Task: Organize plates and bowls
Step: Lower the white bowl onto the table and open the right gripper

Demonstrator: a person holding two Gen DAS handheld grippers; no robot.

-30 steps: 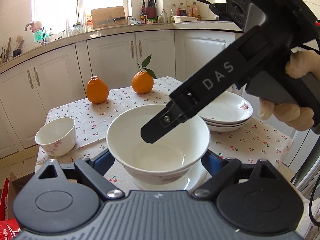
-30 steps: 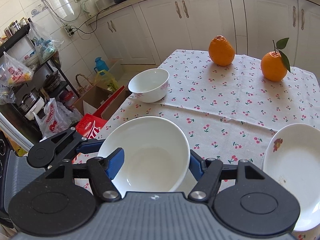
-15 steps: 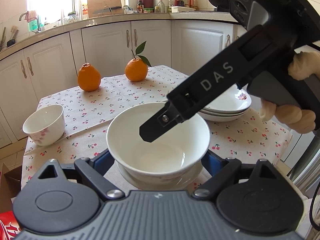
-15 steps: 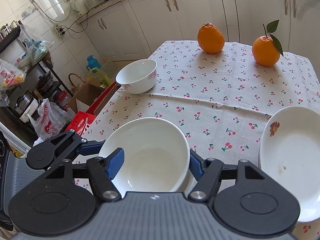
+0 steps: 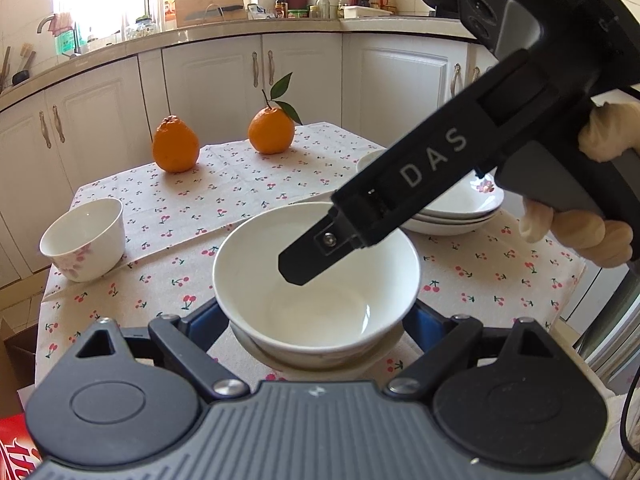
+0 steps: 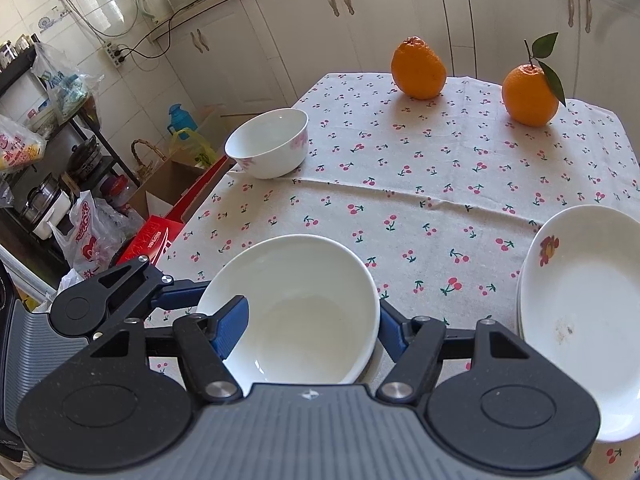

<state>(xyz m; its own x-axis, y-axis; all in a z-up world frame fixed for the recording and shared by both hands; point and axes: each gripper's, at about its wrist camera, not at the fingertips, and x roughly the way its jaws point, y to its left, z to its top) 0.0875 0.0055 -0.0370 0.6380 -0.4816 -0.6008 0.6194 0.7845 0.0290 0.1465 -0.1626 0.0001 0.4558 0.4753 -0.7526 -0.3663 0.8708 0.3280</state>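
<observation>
The big white bowl (image 5: 316,280) sits on a plate (image 5: 320,354) at the bench's (image 5: 500,276) near edge. The left claw (image 5: 316,320) pinches its sides; the right claw (image 6: 308,320) pinches its rim, one finger (image 6: 230,326) inside. The small bowl (image 6: 267,142) stands far off left, plate stack (image 6: 580,304) right.

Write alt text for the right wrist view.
A large white bowl sits between the right gripper's blue fingers on a cherry-print tablecloth. A smaller flowered bowl stands farther left, stacked plates at right, two oranges at the far edge.
</observation>
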